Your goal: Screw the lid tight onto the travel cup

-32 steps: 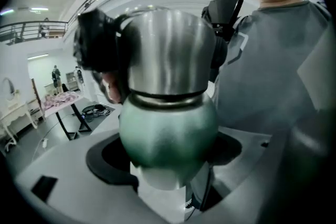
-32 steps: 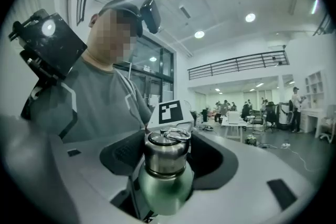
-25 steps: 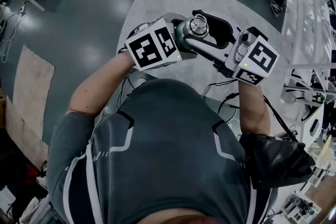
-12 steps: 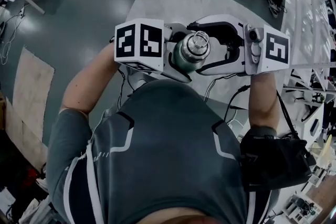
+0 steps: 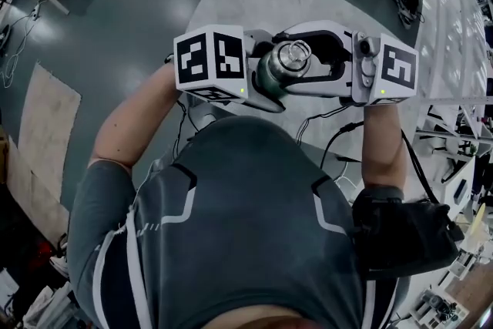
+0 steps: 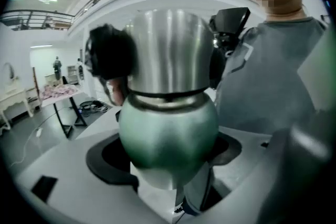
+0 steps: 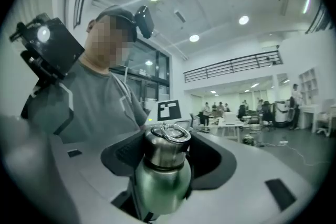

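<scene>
One cup (image 5: pixel 269 75), one lid (image 5: pixel 293 55): left tongs (image 6: pixel 165 152), at nine o'clock, clench the cup; right tongs (image 7: pixel 165 160), at three, jaws just closing, grasp the lid.

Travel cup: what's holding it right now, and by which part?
The left gripper grips the travel cup by its green body; the right gripper, jaws just closing, clasps its steel lid.
</scene>
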A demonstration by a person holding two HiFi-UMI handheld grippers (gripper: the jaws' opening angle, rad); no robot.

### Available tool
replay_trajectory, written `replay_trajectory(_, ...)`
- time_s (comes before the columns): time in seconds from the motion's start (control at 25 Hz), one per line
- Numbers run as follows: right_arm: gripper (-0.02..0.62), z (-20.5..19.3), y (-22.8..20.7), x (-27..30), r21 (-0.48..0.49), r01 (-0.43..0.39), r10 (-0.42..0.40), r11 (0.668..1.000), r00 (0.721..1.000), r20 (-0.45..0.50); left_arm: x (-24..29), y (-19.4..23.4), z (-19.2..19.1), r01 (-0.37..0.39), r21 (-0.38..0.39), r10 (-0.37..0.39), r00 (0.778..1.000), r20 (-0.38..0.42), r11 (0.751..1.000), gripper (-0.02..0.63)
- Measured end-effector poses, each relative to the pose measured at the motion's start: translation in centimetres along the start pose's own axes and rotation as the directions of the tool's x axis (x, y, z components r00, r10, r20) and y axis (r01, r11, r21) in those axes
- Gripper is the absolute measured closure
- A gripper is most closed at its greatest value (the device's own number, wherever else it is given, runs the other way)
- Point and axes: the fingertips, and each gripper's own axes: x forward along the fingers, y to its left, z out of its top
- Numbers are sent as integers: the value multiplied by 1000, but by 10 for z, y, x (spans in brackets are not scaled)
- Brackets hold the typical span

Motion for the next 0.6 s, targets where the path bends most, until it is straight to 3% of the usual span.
replay_trajectory(0.08,319,-9,-19,-3,-26,175,-176,984,984,-15,1,26,-13,-156,-59,153,987,-48,986,218)
replay_trajectory(0.16,321,-24,-37,-7,-31,360,-362,932,931,-57,2,50,-30,-306,-98,294,949,-114,947,218)
replay_trajectory(0.24,321,-35,-48,-11,-7,469,-468,883,880,-83,3,63,-42,-373,-121,355,923,-150,920,218)
replay_trajectory(0.28,321,-38,-50,-12,3,486,-484,874,871,-88,4,64,-43,-375,-127,355,922,-153,918,218)
replay_trajectory(0.36,319,-36,-47,-13,-6,473,-472,881,877,-94,7,61,-40,-347,-121,330,934,-138,930,218)
replay_trajectory(0.44,317,-30,-38,-10,-40,419,-421,907,901,-107,6,56,-33,-317,-87,305,944,-126,944,218)
replay_trajectory(0.52,282,-19,-26,-4,-48,309,-312,950,944,-107,0,48,-28,-264,-29,259,959,-112,964,218)
replay_trajectory(0.6,279,-6,-12,0,-34,173,-175,984,982,-72,-5,26,-21,-145,15,146,987,-70,989,218)
